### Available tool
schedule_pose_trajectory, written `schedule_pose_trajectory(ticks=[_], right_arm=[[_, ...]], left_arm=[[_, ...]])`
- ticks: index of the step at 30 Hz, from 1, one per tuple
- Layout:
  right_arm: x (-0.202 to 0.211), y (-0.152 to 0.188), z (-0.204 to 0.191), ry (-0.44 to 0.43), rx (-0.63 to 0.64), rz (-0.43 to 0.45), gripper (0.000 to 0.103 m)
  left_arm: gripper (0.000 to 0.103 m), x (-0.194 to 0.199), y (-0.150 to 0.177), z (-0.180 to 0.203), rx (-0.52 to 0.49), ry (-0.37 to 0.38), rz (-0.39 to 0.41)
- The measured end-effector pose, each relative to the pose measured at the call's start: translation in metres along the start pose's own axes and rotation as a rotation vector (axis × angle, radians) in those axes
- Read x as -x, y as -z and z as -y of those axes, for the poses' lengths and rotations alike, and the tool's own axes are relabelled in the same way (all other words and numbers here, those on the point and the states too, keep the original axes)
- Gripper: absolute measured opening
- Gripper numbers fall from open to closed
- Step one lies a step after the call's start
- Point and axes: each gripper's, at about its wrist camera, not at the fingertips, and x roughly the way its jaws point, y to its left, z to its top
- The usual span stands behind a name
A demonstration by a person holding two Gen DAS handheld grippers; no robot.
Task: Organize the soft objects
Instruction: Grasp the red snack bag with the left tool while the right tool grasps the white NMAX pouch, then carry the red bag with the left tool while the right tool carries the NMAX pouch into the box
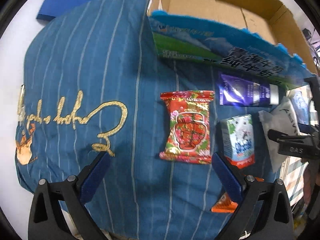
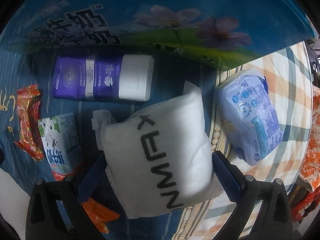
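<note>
My left gripper (image 1: 160, 160) is open and empty above a blue striped cloth (image 1: 80, 70), just short of a red flowered packet (image 1: 188, 126). A small milk carton (image 1: 239, 138) and a purple tube (image 1: 246, 94) lie to its right. My right gripper (image 2: 158, 160) has its jaws on either side of a white soft pouch with black letters (image 2: 160, 140); whether they press on it I cannot tell. A light blue tissue pack (image 2: 250, 116) lies right of the pouch. The tube (image 2: 100, 78), carton (image 2: 58, 142) and red packet (image 2: 28, 118) lie to the left.
An open cardboard box with a blue and green printed side (image 1: 220, 46) stands behind the objects. An orange wrapper (image 1: 224, 204) lies near the left gripper's right finger. A checked cloth (image 2: 290, 76) and an orange patterned cloth (image 2: 312, 146) lie at the right.
</note>
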Motion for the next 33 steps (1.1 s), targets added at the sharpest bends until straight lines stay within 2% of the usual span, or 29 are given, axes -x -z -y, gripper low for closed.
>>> schedule_pose_trajectory(ticks=[4,9,13,14,15,18,21,23,26,29,33], right_arm=[[0.002,0.005,0.004,-0.012,0.001,0.017,0.102],[-0.001,0.018,0.01,-0.049,-0.014,-0.013,0.095],[0.002,0.02,0.017,-0.072,-0.016,-0.034,0.095],[0.002,0.019,0.017,-0.071,-0.01,-0.039,0.096],[0.002,0.017,0.013,-0.069,-0.001,-0.043,0.097],[-0.013,0.005,0.004,-0.06,0.026,-0.065,0.103],[-0.021,0.0,0.003,-0.058,0.055,-0.071,0.103],[-0.025,-0.002,0.002,-0.059,0.069,-0.075,0.102],[-0.024,-0.005,0.0,-0.053,0.07,-0.064,0.094],[-0.015,0.0,0.002,-0.058,0.053,-0.037,0.085],[-0.007,0.006,0.011,-0.074,-0.005,-0.003,0.079]], left_arm=[[0.101,-0.023,-0.016,-0.002,-0.013,0.012,-0.042],[0.097,-0.052,-0.037,0.007,-0.02,0.056,-0.118],[0.084,-0.071,-0.048,0.022,-0.063,0.012,-0.163],[0.075,-0.076,-0.051,0.025,-0.063,0.003,-0.173],[0.072,-0.08,-0.054,0.026,-0.06,0.0,-0.181],[0.069,-0.096,-0.064,0.026,-0.032,-0.005,-0.209],[0.052,-0.095,-0.073,0.022,0.003,0.014,-0.182],[0.049,-0.092,-0.078,0.023,0.002,0.032,-0.17],[0.047,-0.086,-0.079,0.034,-0.036,-0.009,-0.142],[0.046,-0.085,-0.071,0.04,-0.028,-0.021,-0.112],[0.046,-0.076,-0.05,0.029,-0.007,-0.002,-0.087]])
